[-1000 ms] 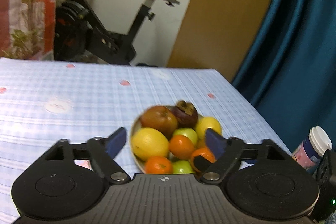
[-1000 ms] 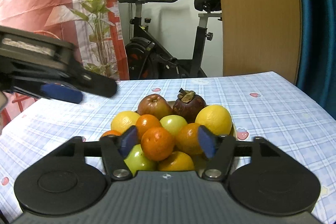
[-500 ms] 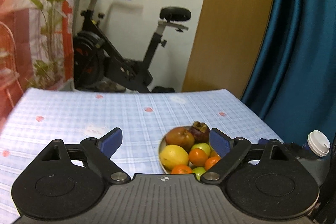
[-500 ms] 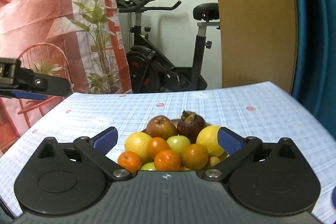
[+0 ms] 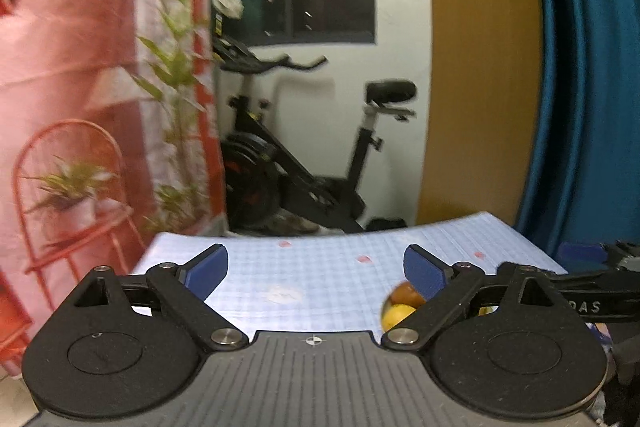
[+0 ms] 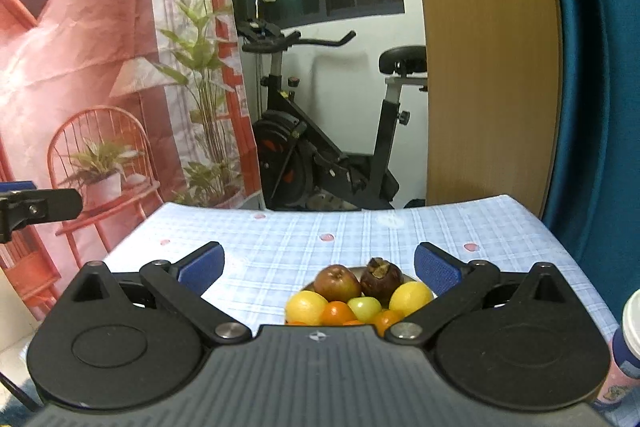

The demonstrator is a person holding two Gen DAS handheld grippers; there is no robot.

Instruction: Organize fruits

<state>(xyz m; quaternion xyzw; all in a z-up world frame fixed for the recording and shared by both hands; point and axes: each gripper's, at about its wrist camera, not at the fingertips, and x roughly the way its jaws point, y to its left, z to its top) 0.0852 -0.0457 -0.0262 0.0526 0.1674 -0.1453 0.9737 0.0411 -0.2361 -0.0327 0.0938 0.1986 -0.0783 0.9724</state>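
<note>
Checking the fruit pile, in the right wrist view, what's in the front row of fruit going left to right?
Lemon → orange → green fruit → second lemon.

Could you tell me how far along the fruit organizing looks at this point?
It looks essentially finished. Done: the fruits sit piled together in one bowl on the checked tablecloth, with none loose in view. In hand: nothing; the right gripper and left gripper are open and empty, the left's jaws having just been opening. Left: nothing that these views show.
</note>
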